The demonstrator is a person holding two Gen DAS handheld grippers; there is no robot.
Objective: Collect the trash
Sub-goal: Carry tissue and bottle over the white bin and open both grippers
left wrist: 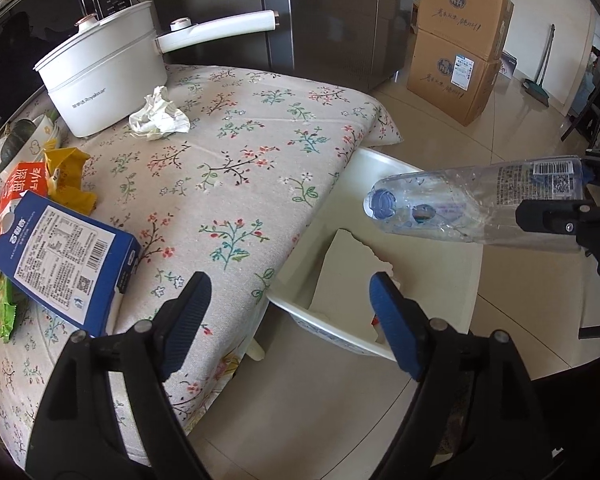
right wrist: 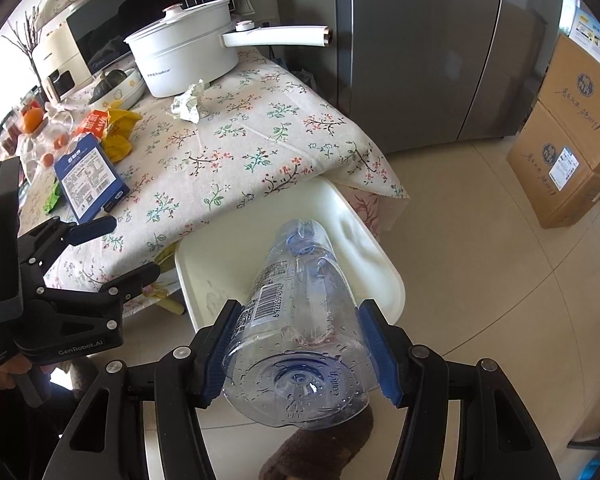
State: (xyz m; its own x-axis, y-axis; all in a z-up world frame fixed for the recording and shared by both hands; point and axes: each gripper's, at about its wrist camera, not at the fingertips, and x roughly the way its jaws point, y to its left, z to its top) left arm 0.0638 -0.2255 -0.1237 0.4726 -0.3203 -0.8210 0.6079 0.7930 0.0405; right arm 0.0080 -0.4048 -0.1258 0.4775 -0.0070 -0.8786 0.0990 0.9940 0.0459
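My right gripper (right wrist: 298, 350) is shut on a clear plastic bottle (right wrist: 300, 320) near its base, cap pointing away, held over the white bin (right wrist: 384, 280) beside the table. In the left wrist view the bottle (left wrist: 460, 204) hangs above the bin (left wrist: 384, 168), which holds a white scrap (left wrist: 348, 276). My left gripper (left wrist: 288, 320) is open and empty over the table's near edge. On the flowered tablecloth (left wrist: 240, 184) lie a blue carton (left wrist: 64, 264), yellow wrappers (left wrist: 66, 180), an orange carton (left wrist: 20, 188), a green wrapper (left wrist: 4, 316) and a crumpled tissue (left wrist: 158, 116).
A white electric pot (left wrist: 100, 76) with a long handle stands at the table's back, a microwave (right wrist: 132, 28) behind it. A grey fridge (right wrist: 440, 52) stands past the table. Stacked cardboard boxes (left wrist: 456, 52) sit on the tiled floor. Oranges (right wrist: 34, 118) lie far left.
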